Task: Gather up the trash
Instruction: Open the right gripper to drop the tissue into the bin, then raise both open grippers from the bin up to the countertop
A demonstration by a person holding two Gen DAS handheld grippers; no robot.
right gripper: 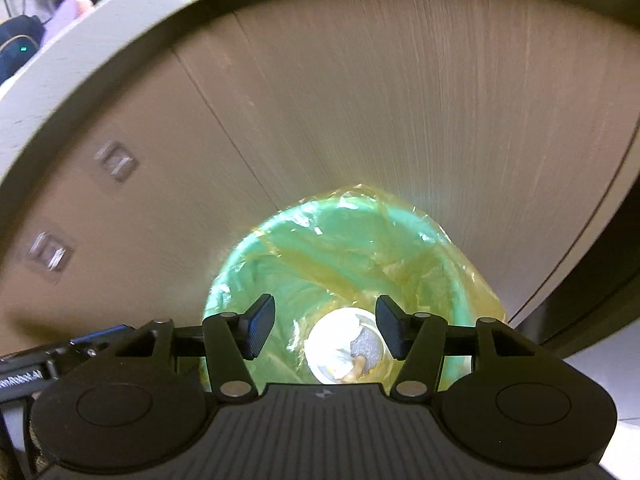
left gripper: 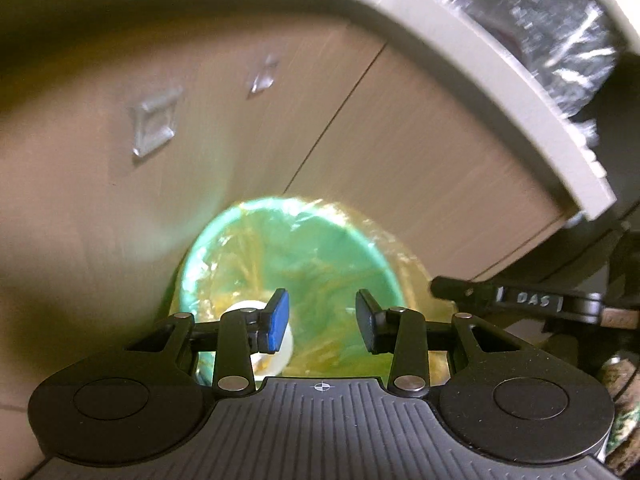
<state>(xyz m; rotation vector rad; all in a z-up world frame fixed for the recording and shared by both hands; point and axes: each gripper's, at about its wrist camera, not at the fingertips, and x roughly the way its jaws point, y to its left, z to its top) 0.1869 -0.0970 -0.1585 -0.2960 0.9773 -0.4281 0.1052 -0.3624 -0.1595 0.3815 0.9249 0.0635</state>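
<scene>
A green trash bin [left gripper: 360, 240] [right gripper: 256, 264] with a yellowish clear liner stands on the floor against a beige cabinet. A white round cup [right gripper: 346, 346] [left gripper: 276, 360] lies at its bottom with scraps inside. My left gripper [left gripper: 322, 322] hangs above the bin mouth, jaws apart and nothing between them. In the right wrist view my right gripper [right gripper: 326, 330] also hovers over the bin, open and holding nothing; the cup shows far below, between its fingers. The other gripper's black frame [left gripper: 532, 300] [right gripper: 40, 364] shows at each view's edge.
Beige cabinet doors [left gripper: 400, 148] [right gripper: 360, 100] rise behind the bin, with clear stick-on bumpers [left gripper: 154, 128] [right gripper: 116, 164]. A pale countertop edge [left gripper: 500, 80] [right gripper: 100, 44] overhangs above. Crinkled foil [left gripper: 552, 20] lies on the counter; dark items [right gripper: 20, 40] sit at far left.
</scene>
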